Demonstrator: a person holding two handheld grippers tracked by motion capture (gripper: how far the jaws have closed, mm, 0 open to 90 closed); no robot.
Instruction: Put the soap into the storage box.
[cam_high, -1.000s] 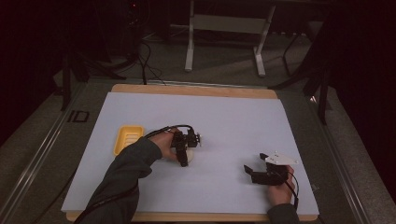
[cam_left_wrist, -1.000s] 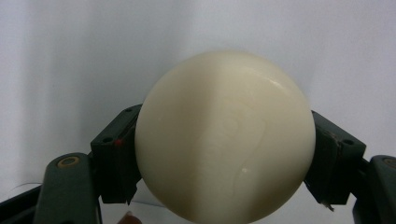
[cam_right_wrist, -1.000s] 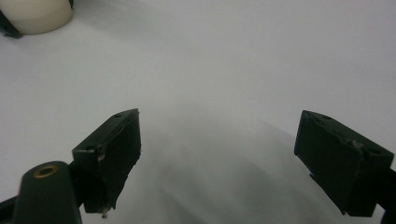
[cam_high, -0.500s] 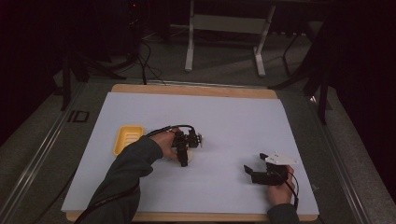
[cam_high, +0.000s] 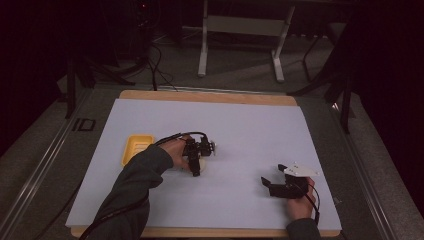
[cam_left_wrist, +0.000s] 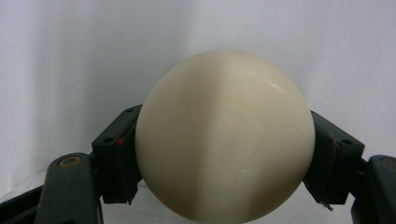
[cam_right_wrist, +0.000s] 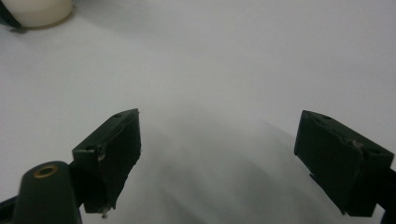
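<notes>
A cream, smooth round ball (cam_left_wrist: 225, 116) sits between the two black jaws of my left gripper (cam_left_wrist: 224, 154), and the pads press on its left and right sides. In the high view the left gripper (cam_high: 196, 167) is at the middle of the white sheet, pointing toward the near edge, with the cream ball (cam_high: 202, 165) just showing under it. My right gripper (cam_high: 265, 184) rests low at the near right, pointing left. Its jaws stand wide apart in the right gripper view (cam_right_wrist: 217, 154) with nothing between them. The ball (cam_right_wrist: 35, 11) shows at that view's top left.
A shallow yellow tray (cam_high: 135, 148) lies left of the left hand on the white sheet (cam_high: 260, 130), which covers a wooden board (cam_high: 210, 97). Metal stand legs (cam_high: 203, 45) and cables lie on the dark floor beyond the table.
</notes>
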